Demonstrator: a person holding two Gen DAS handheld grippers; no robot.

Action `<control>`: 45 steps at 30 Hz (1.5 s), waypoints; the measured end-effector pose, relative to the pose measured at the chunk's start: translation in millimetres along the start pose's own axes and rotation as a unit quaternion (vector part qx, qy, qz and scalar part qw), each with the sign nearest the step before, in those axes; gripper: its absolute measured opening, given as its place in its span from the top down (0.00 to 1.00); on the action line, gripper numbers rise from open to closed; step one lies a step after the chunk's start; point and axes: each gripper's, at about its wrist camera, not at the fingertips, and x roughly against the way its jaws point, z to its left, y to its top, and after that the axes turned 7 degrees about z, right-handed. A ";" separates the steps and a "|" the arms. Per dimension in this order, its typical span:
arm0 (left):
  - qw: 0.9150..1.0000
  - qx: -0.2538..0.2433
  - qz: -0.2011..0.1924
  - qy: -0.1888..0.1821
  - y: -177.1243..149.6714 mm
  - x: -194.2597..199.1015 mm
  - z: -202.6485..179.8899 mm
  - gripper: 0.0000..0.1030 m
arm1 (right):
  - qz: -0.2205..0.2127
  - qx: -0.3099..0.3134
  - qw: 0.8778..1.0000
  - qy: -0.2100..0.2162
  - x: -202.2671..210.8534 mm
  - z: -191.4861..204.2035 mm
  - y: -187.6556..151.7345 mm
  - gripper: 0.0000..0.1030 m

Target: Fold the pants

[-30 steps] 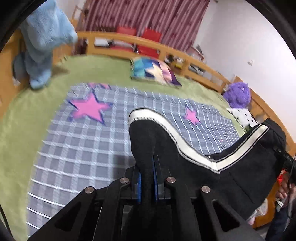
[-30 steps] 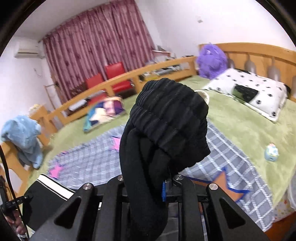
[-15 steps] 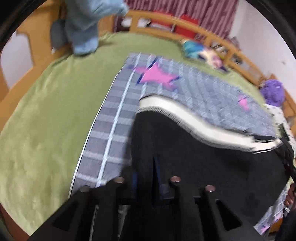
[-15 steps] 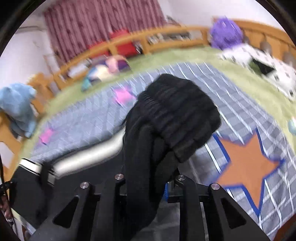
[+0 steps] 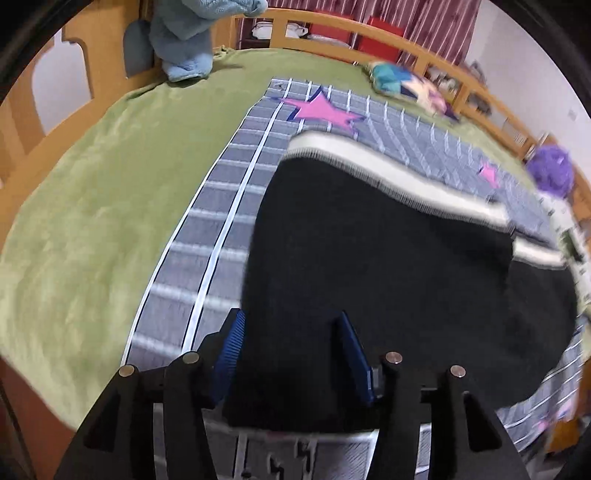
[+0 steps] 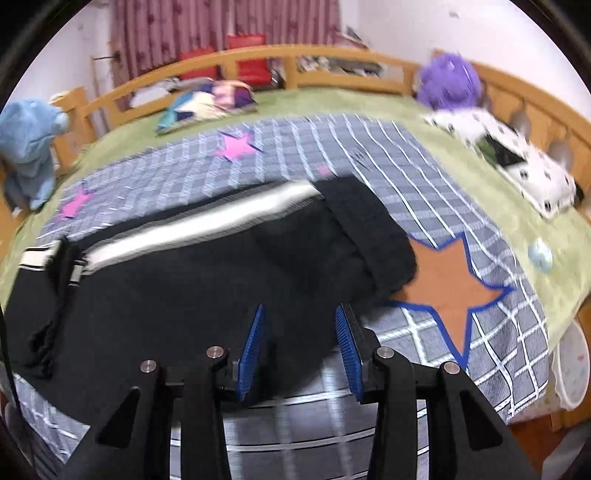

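Pants (image 5: 369, 258) lie flat on checked blanket (image 5: 207, 236) near bed's front edge; left gripper (image 5: 291, 343) and right gripper (image 6: 299, 339) just opened, fabric between parted jaws, unpressed.

Pants (image 5: 388, 280) are seen as black w/ a white side stripe edged in black. Blanket (image 6: 424, 177) beneath is shown as grey-blue w/ a white grid, pink stars & one orange star outlined in blue. Bedsheet (image 5: 103, 192) is seen as plain green. Gripper pads (image 6: 251, 350) are blue, ribbed; frames black. Plush toy (image 6: 448, 83) is purple, towel (image 5: 184, 40) light blue, curtains (image 6: 221, 18) dark red, pillow (image 6: 535, 173) white w/ black dots.
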 end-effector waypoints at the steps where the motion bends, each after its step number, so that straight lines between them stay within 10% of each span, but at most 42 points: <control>1: 1.000 -0.007 -0.010 0.011 -7.0 2.0 -2.6 0.50 | -0.005 0.006 1.000 0.010 5.3 8.6 2.4 0.62; 18: 0.998 0.004 -0.048 -0.027 -17.3 48.2 -5.2 0.48 | 0.025 0.206 0.957 0.204 -13.3 263.5 -51.9 0.62; 28: 0.996 -0.085 -0.019 -0.015 -48.3 6.2 -54.1 0.45 | 0.065 0.213 0.948 0.227 -15.9 251.2 -62.2 0.59; 33: 0.994 -0.029 0.008 -0.101 -23.3 14.3 -32.3 0.45 | -0.009 0.216 0.954 0.206 -12.0 258.4 -10.2 0.58; 38: 0.994 0.012 -0.011 -0.105 -7.3 17.0 -10.9 0.45 | 0.016 0.179 0.961 0.210 -66.1 274.9 38.6 0.43; 40: 0.995 0.021 -0.017 -0.097 -3.5 16.0 -2.1 0.45 | 0.055 0.171 0.962 0.204 -94.3 284.8 46.0 0.85; 45: 0.994 0.044 -0.027 -0.093 2.0 14.6 14.3 0.45 | 0.026 0.130 0.961 0.244 -94.0 273.8 69.0 0.86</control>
